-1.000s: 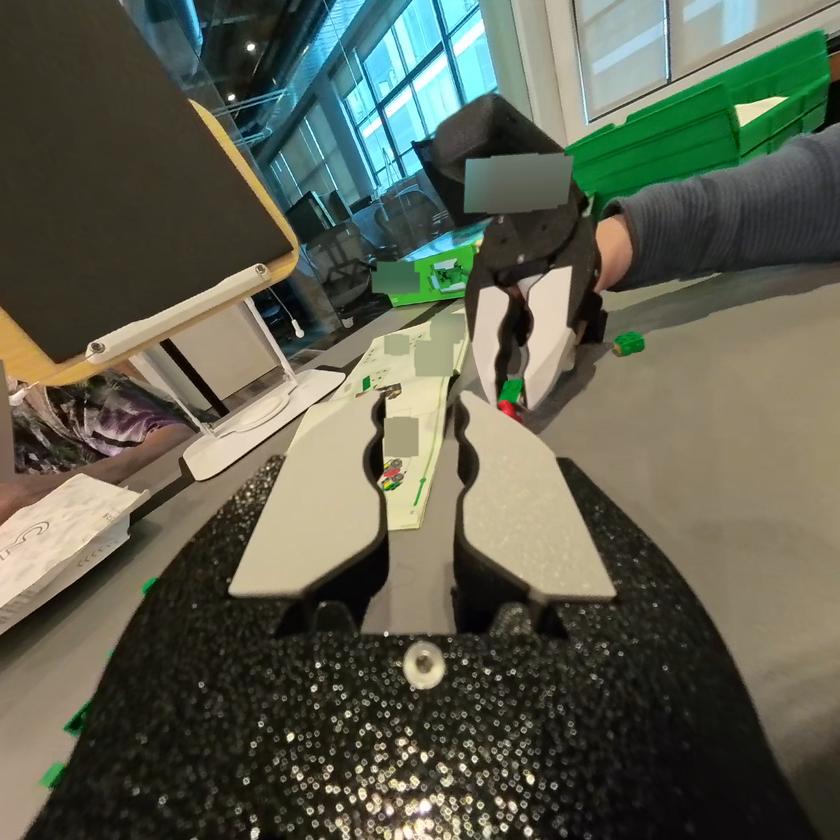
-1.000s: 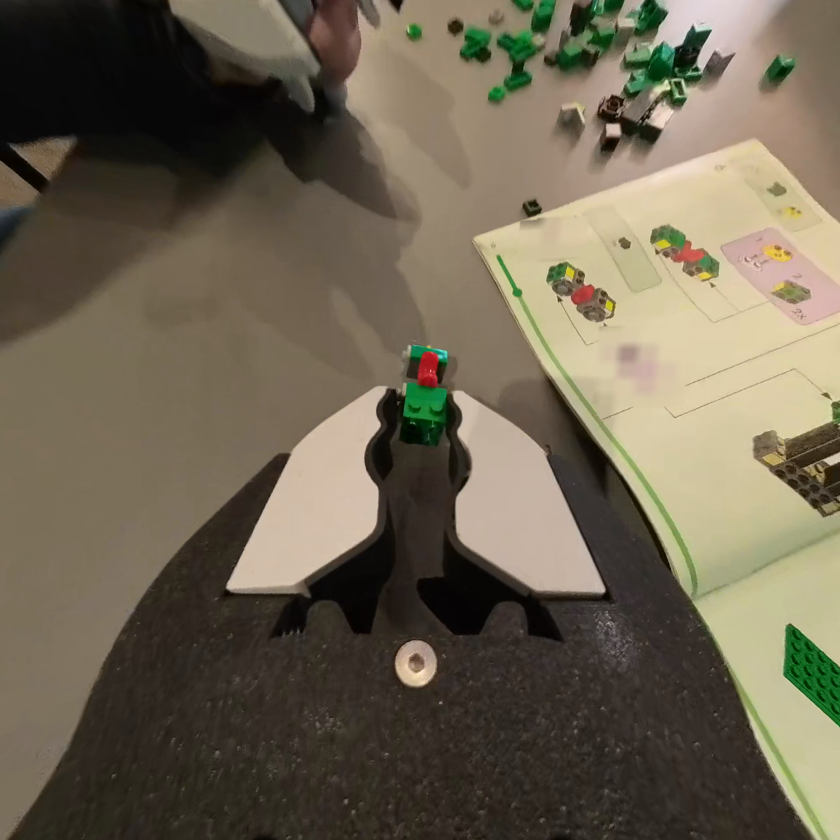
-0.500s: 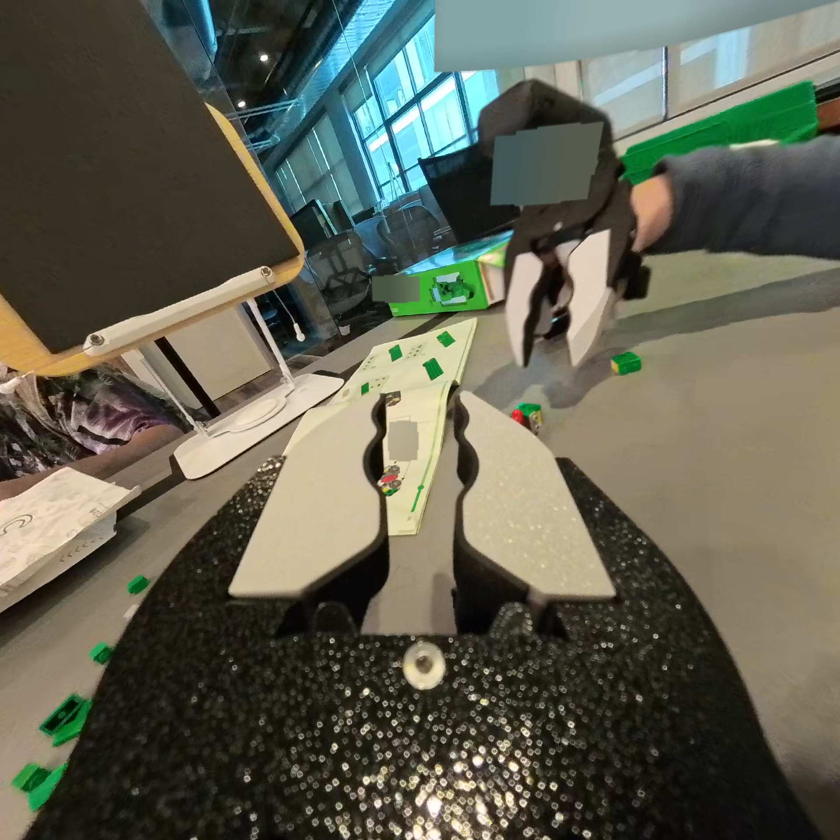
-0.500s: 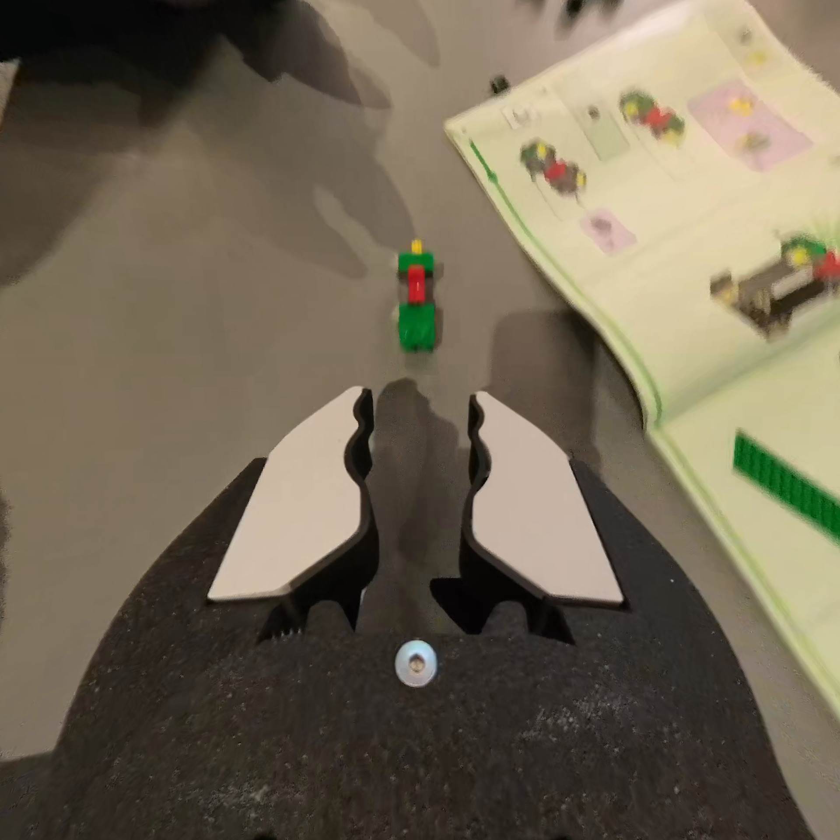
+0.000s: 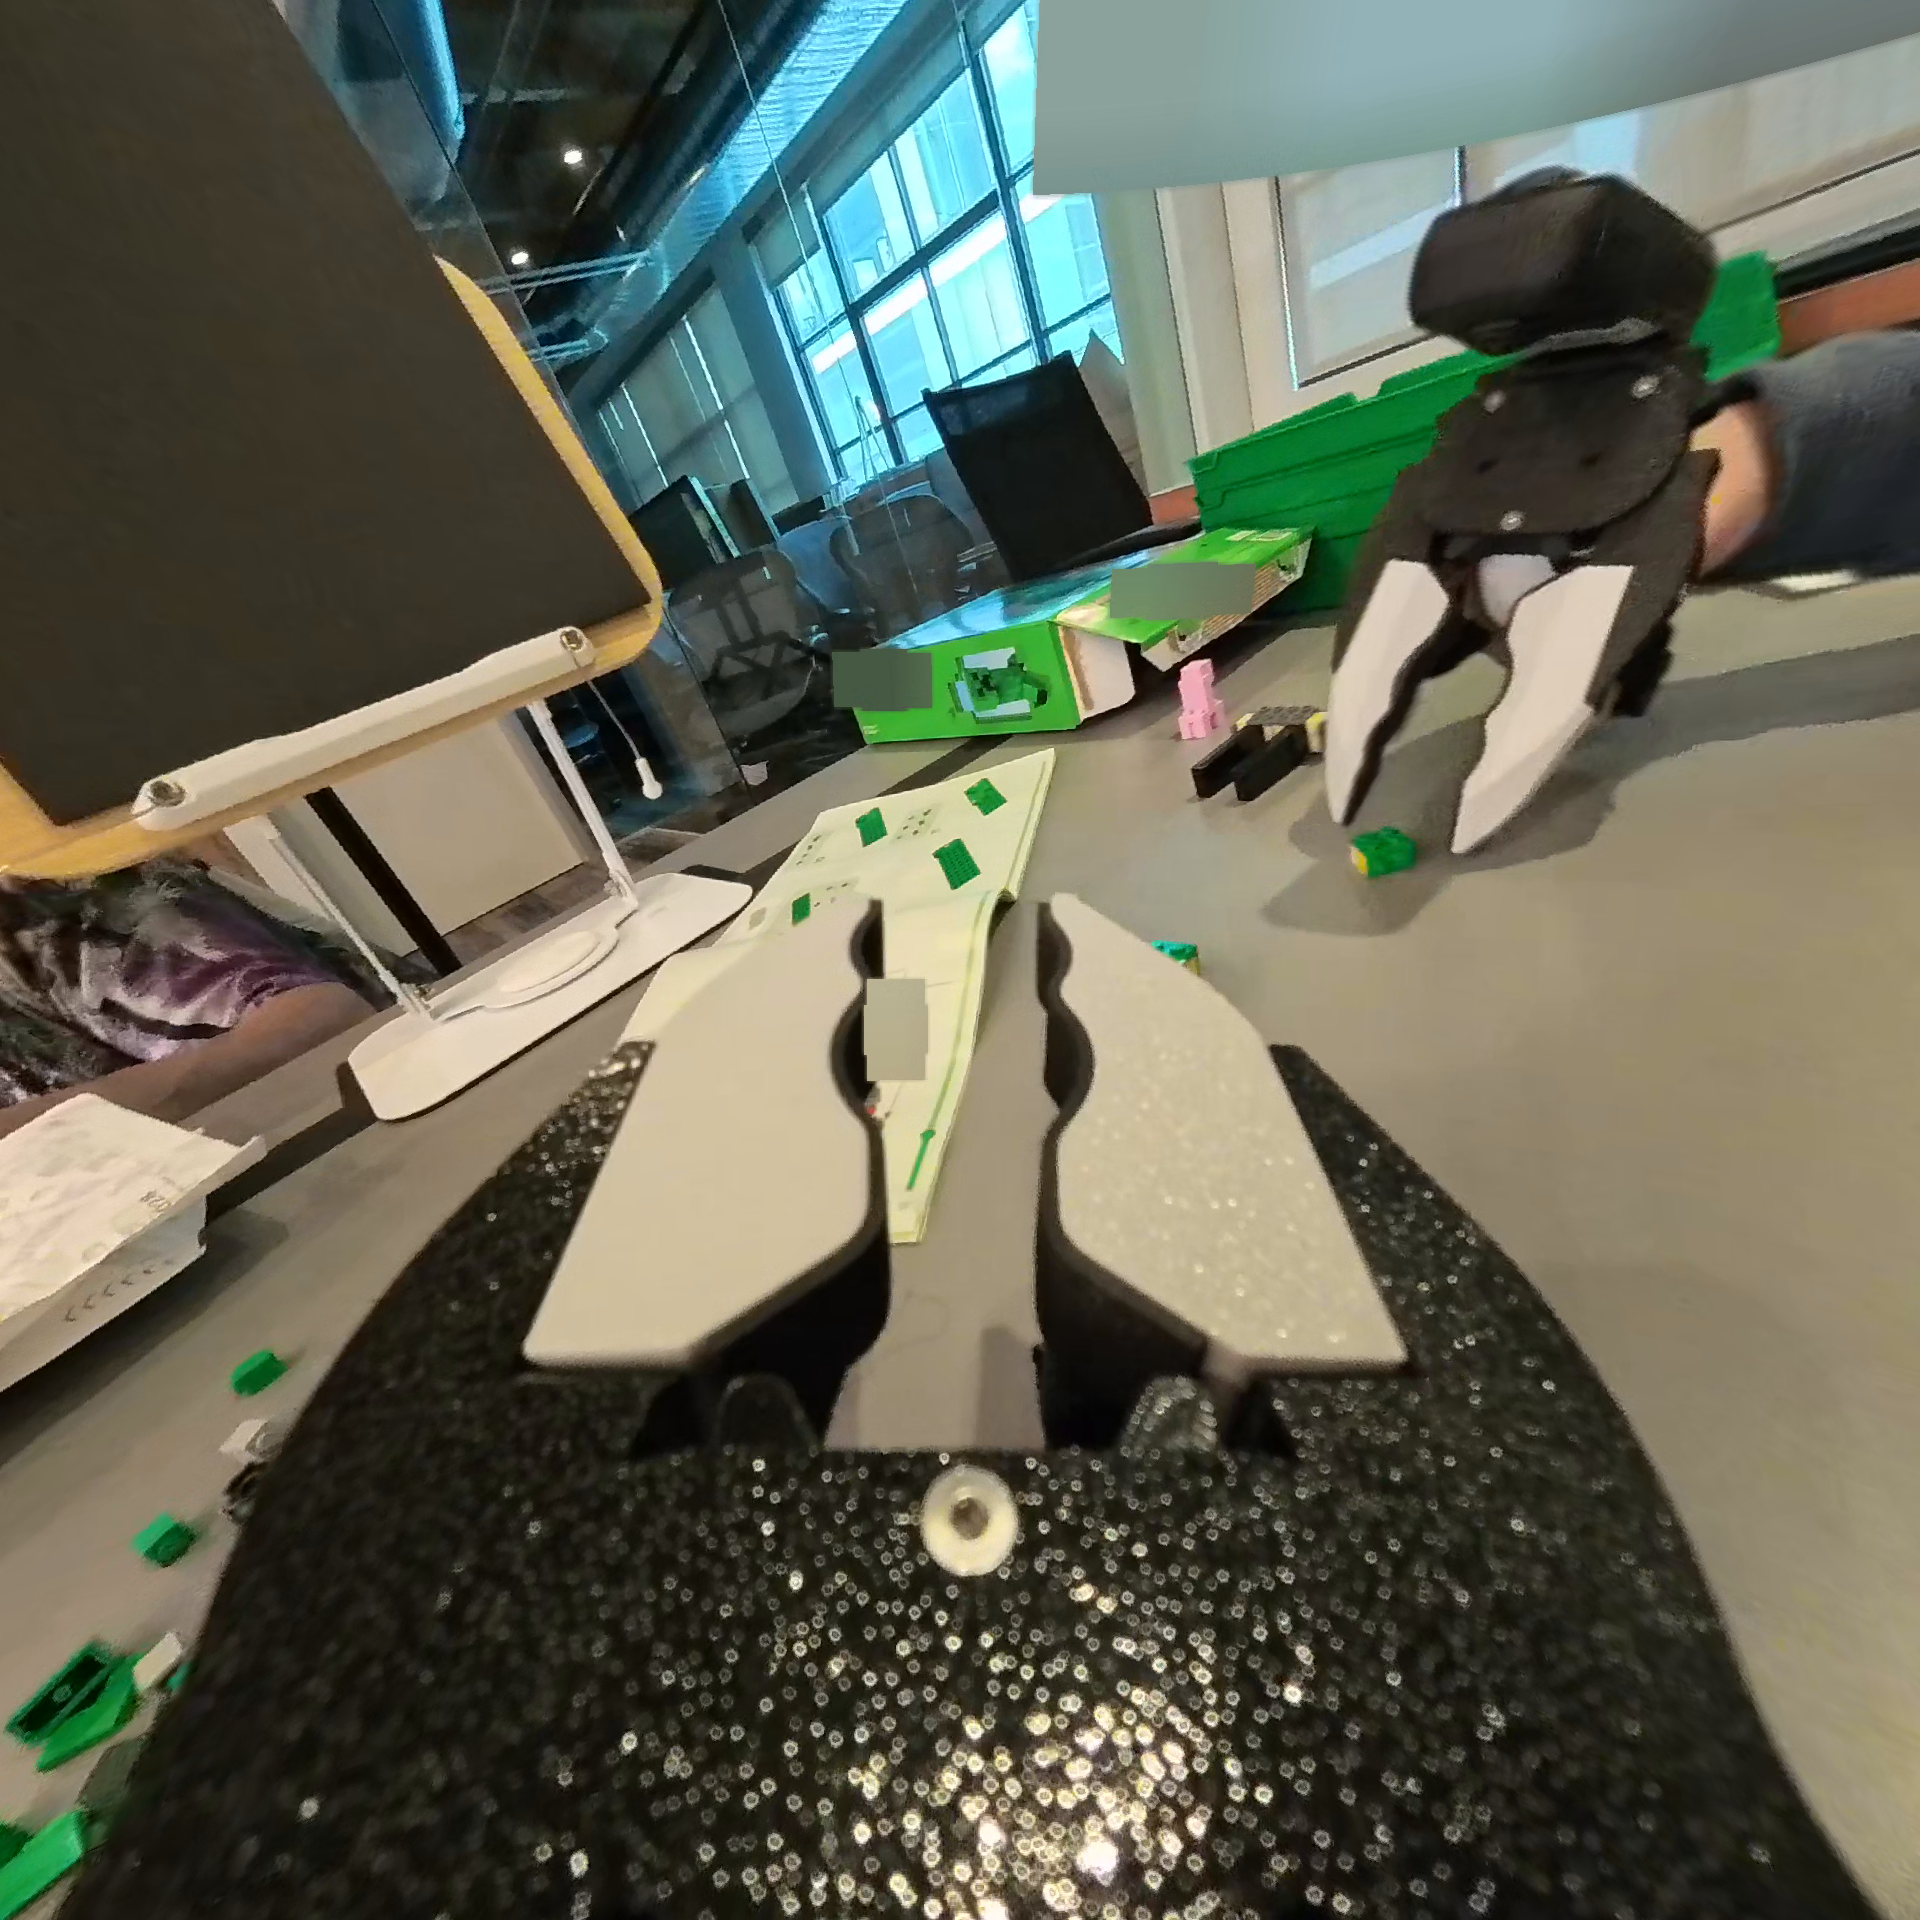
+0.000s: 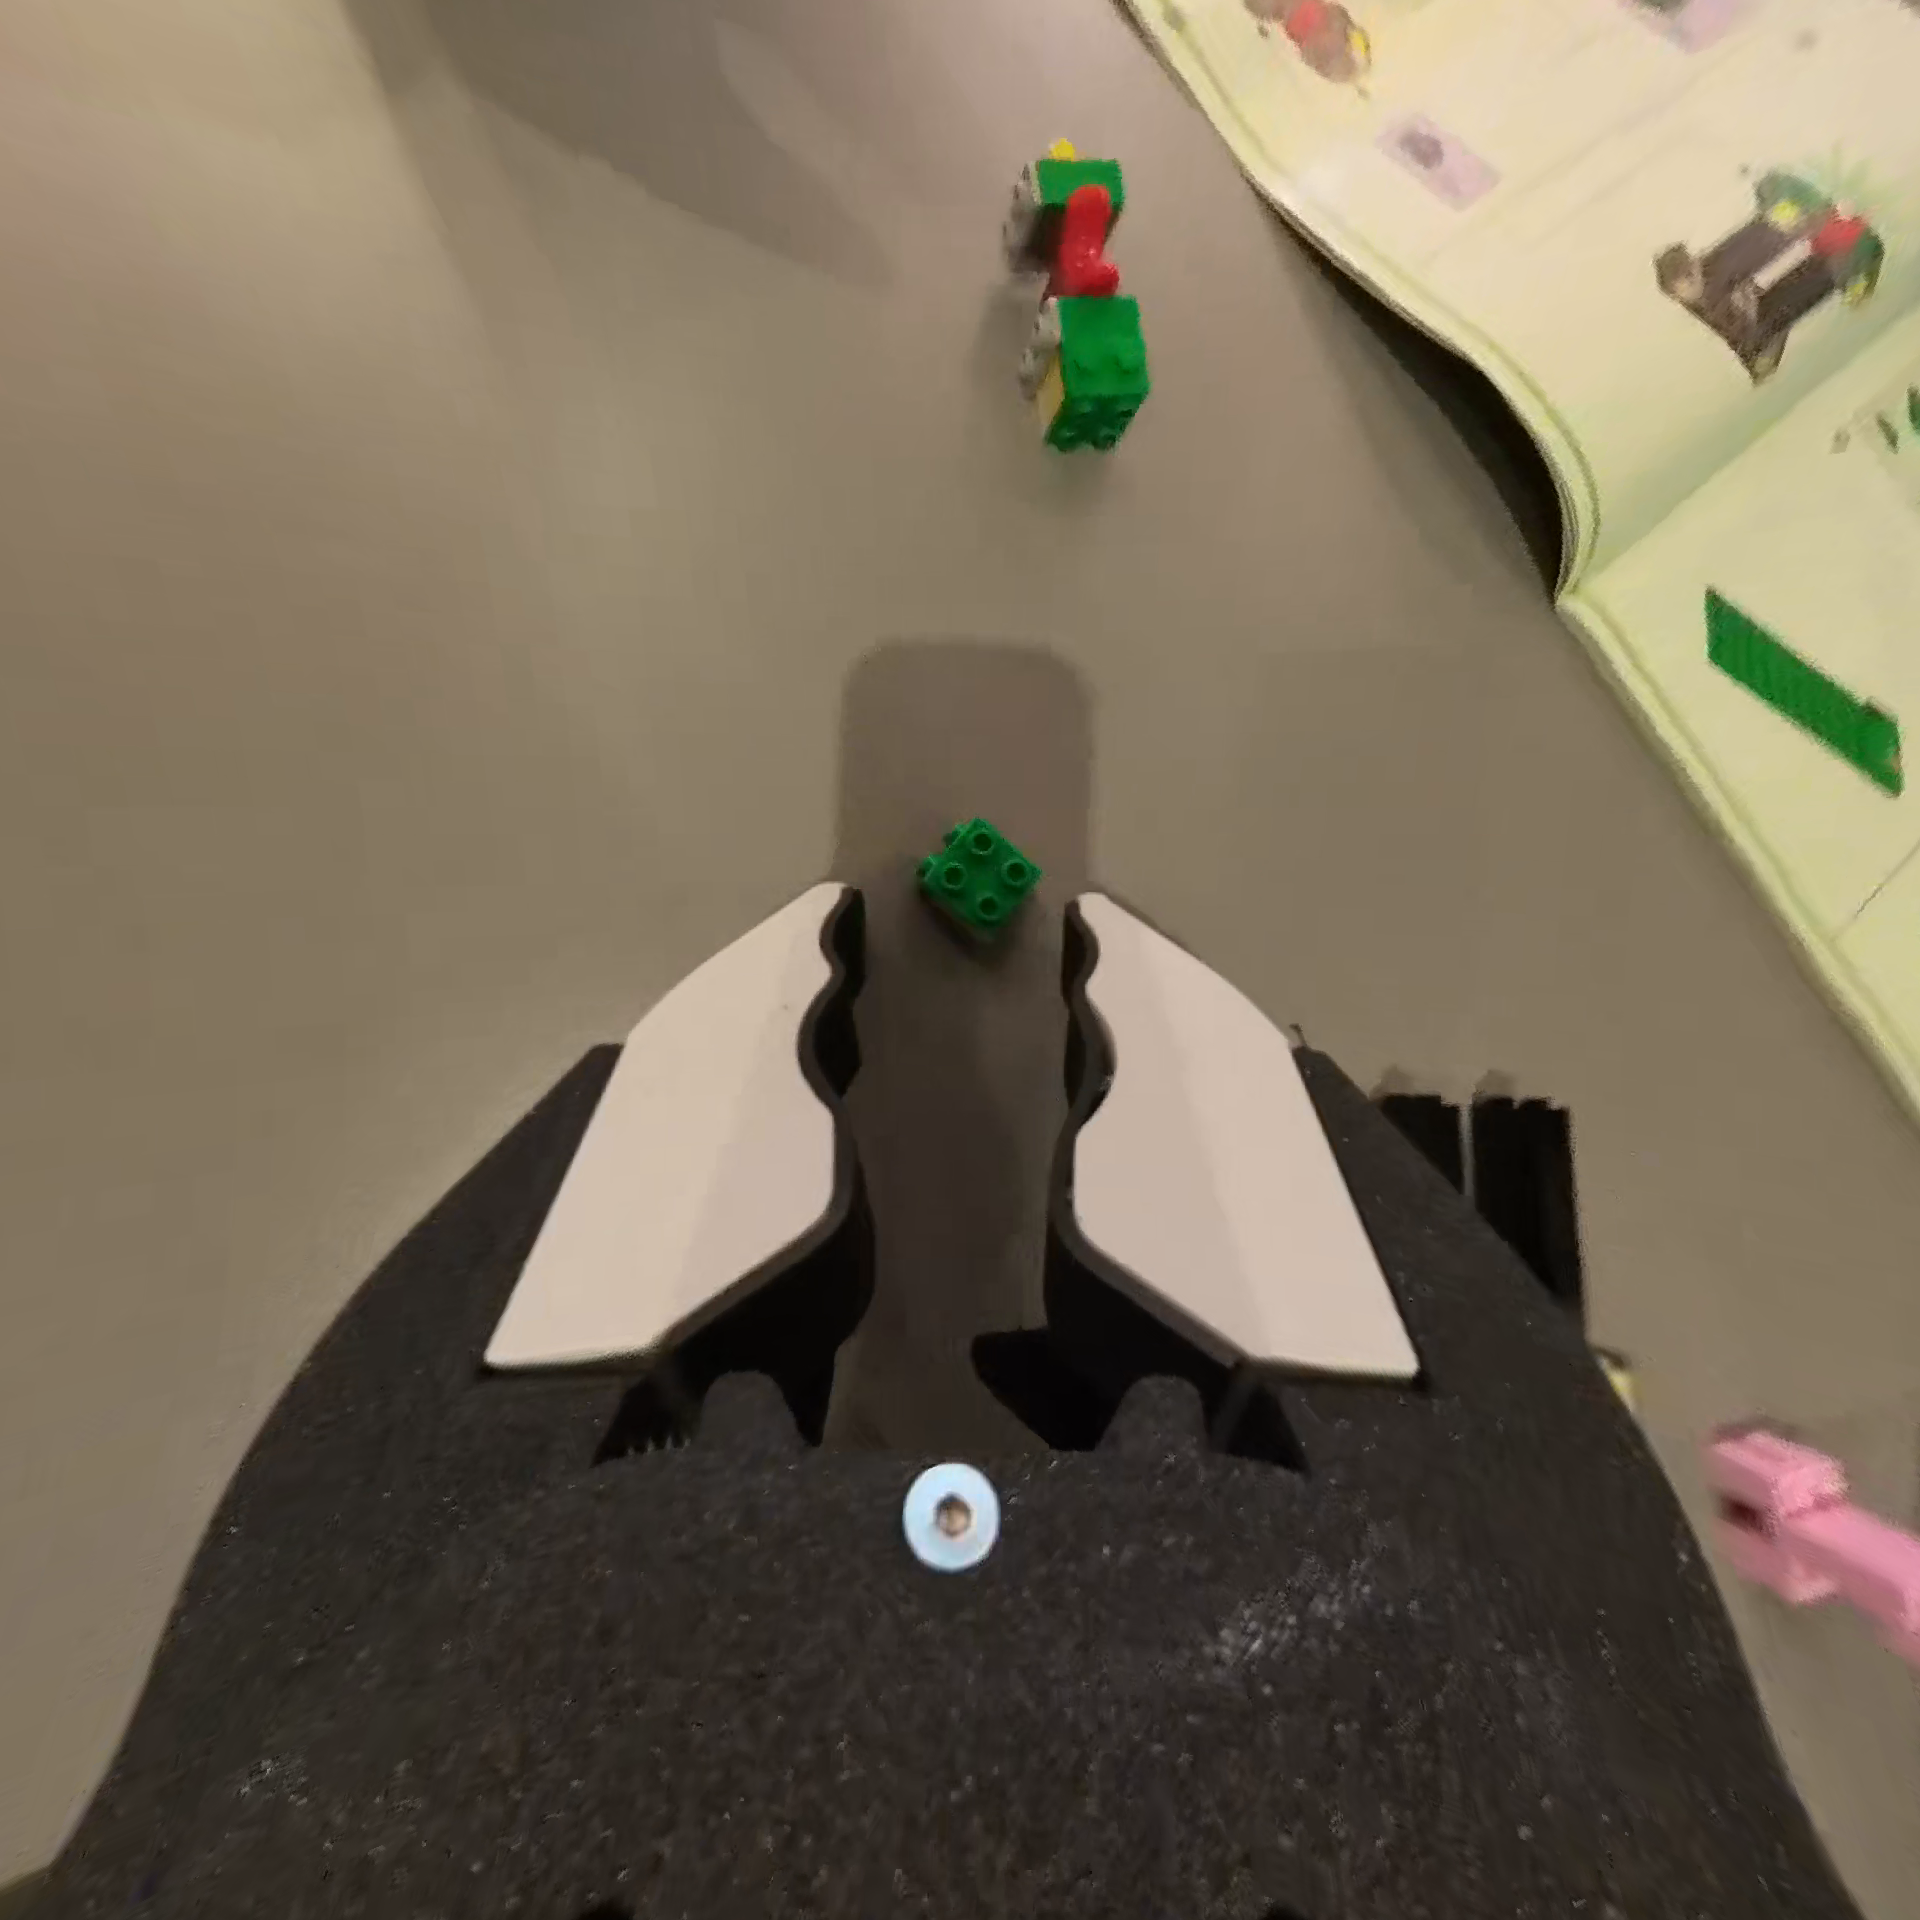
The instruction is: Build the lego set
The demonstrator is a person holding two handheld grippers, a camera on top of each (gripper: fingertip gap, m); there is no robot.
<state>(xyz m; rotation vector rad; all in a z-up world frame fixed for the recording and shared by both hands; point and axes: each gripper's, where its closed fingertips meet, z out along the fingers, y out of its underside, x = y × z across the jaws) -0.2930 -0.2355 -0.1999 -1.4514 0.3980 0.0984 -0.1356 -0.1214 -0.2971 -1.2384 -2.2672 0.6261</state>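
Note:
My right gripper (image 6: 961, 906) is open, its fingertips on either side of a small green square brick (image 6: 977, 879) that lies on the grey table; it also shows in the left wrist view (image 5: 1401, 831) over the same brick (image 5: 1382, 850). A small green, red and yellow assembly (image 6: 1081, 301) lies farther ahead on the table; in the left wrist view only its tip (image 5: 1174, 951) shows past my finger. My left gripper (image 5: 961, 920) is open and empty, low over the open instruction booklet (image 5: 935, 862), which also shows in the right wrist view (image 6: 1662, 416).
A black lego build (image 5: 1252, 748) and a pink figure (image 5: 1200, 698) stand behind the right gripper. Green lego boxes (image 5: 987, 691) lie at the back. A tablet on a white stand (image 5: 540, 977) is at the left. Loose green bricks (image 5: 73, 1704) lie at the near left. My hands' fingertips stand some 20 cm from each other.
My right gripper let go of the green and red assembly, opened and moved away to the right, down over the single green brick. My left gripper stayed open and barely moved.

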